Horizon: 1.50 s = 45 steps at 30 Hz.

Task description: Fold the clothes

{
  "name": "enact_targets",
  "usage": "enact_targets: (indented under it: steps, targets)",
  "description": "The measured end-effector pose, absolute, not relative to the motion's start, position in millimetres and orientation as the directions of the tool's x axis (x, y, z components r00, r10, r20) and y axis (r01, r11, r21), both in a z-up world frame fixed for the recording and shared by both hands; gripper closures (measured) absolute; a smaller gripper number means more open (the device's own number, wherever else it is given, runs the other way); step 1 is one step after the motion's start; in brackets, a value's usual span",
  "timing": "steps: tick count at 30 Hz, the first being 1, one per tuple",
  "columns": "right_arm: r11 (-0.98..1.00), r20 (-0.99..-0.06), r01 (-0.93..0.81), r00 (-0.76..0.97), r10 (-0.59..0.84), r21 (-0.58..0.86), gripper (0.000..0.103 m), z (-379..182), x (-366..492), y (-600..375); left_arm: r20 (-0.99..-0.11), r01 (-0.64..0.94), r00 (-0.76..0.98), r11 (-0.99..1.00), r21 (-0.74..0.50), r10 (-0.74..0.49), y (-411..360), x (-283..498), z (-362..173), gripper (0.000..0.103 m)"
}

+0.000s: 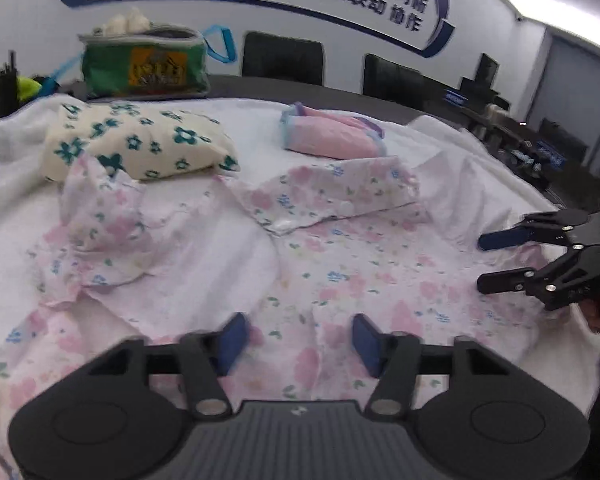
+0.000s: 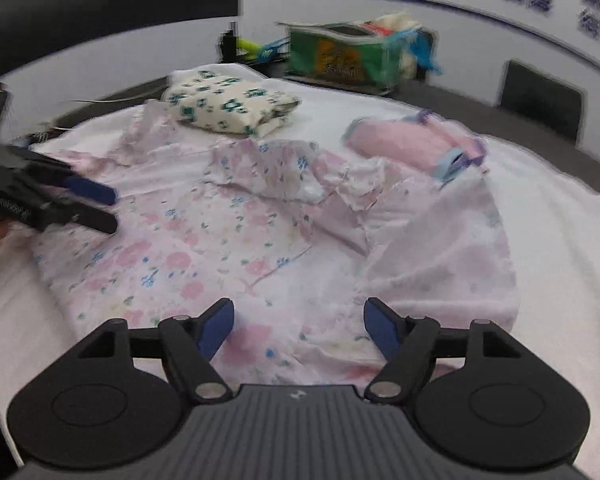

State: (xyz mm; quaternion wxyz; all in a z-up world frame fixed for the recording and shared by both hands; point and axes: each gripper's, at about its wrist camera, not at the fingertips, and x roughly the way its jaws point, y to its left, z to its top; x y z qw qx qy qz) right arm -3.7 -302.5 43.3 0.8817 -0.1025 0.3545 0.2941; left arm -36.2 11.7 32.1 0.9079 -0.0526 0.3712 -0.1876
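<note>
A pink floral shirt [image 1: 340, 264] [image 2: 204, 248] lies spread and wrinkled on the white cover [image 1: 12, 216] [image 2: 560, 248], collar [image 1: 328, 192] toward the far side. One sleeve [image 1: 96, 224] is bunched at the left in the left wrist view. My left gripper [image 1: 299, 344] [image 2: 114, 208] hovers over the shirt's near hem, its blue pads [image 1: 232, 344] apart with only loose cloth below them. My right gripper [image 2: 298, 328] [image 1: 488, 260] stands open over the shirt's other side, nothing pinched between its pads [image 2: 380, 332].
A folded cream garment with green flowers [image 1: 140, 144] [image 2: 228, 108] and a folded pink garment [image 1: 332, 136] [image 2: 412, 144] lie at the far side of the cover. Behind them stands a green bag [image 1: 144, 64] [image 2: 340, 56]. Dark chairs [image 1: 282, 58] line the wall.
</note>
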Motion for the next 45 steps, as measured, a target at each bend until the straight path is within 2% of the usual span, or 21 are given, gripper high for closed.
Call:
enact_targets:
  steps: [1,3,11,12,14,15,16,17,18,20,21,22,23,24,26,33,35,36,40,42,45]
  targets:
    - [0.79,-0.695,-0.61,0.539,0.475,0.067,0.038,43,1,-308,-0.66,0.316,0.633,0.913,-0.257,-0.405,13,-34,33,0.101]
    - [0.747,-0.701,-0.656,0.482,0.526,0.109,0.093,43,-3,-311,-0.633,0.33,0.636,0.897,-0.293,-0.441,21,-43,35,0.103]
    - [0.607,-0.607,-0.794,0.498,0.619,-0.031,0.094,96,-118,-313,-0.489,0.503,0.645,0.808,-0.308,-0.588,38,-124,64,0.097]
    - [0.609,-0.598,-0.792,0.508,0.62,-0.042,0.093,100,-123,-313,-0.489,0.491,0.674,0.831,-0.263,-0.553,34,-118,66,0.087]
    - [0.586,-0.615,-0.81,0.467,0.635,-0.01,0.093,102,-115,-311,-0.487,0.454,0.735,0.876,-0.163,-0.472,24,-99,68,0.038]
    - [0.578,-0.628,-0.816,0.457,0.63,-0.014,0.083,100,-110,-307,-0.482,0.466,0.744,0.876,-0.123,-0.463,17,-86,65,0.007]
    - [0.579,-0.643,-0.814,0.463,0.61,-0.037,0.069,96,-103,-302,-0.476,0.487,0.746,0.869,-0.086,-0.465,11,-71,61,0.005]
    - [0.582,-0.653,-0.812,0.469,0.595,-0.054,0.032,91,-98,-299,-0.499,0.504,0.73,0.861,-0.07,-0.467,4,-57,56,0.006]
    - [0.583,-0.653,-0.81,0.472,0.592,-0.057,0.016,86,-89,-296,-0.562,0.527,0.677,0.846,-0.08,-0.475,-4,-38,48,0.007]
    - [0.579,-0.665,-0.815,0.447,0.598,-0.027,0.017,75,-72,-292,-0.668,0.503,0.591,0.854,-0.134,-0.453,-15,-10,32,0.016]
    - [0.588,-0.679,-0.808,0.428,0.596,0.007,0.019,68,-62,-291,-0.673,0.484,0.598,0.866,-0.129,-0.435,-19,-5,28,0.023]
    - [0.602,-0.688,-0.798,0.422,0.59,0.026,0.023,62,-55,-291,-0.67,0.492,0.597,0.861,-0.13,-0.442,-20,-5,29,0.048]
    - [0.614,-0.697,-0.788,0.416,0.584,0.044,0.04,56,-48,-290,-0.668,0.509,0.586,0.85,-0.136,-0.458,-21,-6,31,0.065]
    - [0.621,-0.702,-0.782,0.411,0.582,0.057,0.064,52,-44,-291,-0.667,0.502,0.575,0.848,-0.17,-0.474,-18,-7,34,0.098]
    - [0.636,-0.701,-0.769,0.416,0.579,0.068,0.083,48,-43,-294,-0.647,0.478,0.569,0.844,-0.242,-0.507,-6,-15,42,0.1]
    - [0.474,-0.657,-0.88,0.374,0.655,-0.029,0.089,88,-120,-301,-0.477,0.648,0.523,0.693,-0.316,-0.706,29,-124,71,0.1]
    - [0.415,-0.717,-0.91,0.303,0.628,-0.021,0.078,91,-140,-302,-0.493,0.729,0.431,0.613,-0.304,-0.756,25,-157,67,0.093]
    - [0.4,-0.718,-0.916,0.288,0.633,-0.015,0.063,93,-147,-307,-0.501,0.753,0.416,0.596,-0.278,-0.759,22,-170,65,0.089]
    - [0.459,-0.565,-0.888,0.357,0.744,0.044,0.04,123,-140,-338,-0.484,0.677,0.494,0.669,-0.307,-0.722,35,-151,79,0.053]
    - [0.573,-0.488,-0.819,0.501,0.715,0.0,0.012,136,-121,-341,-0.504,0.531,0.613,0.79,-0.307,-0.608,39,-116,92,0.039]
    - [0.742,-0.417,-0.668,0.691,0.591,-0.056,0.002,142,-77,-332,-0.567,0.401,0.684,0.886,-0.231,-0.458,30,-44,104,0.039]
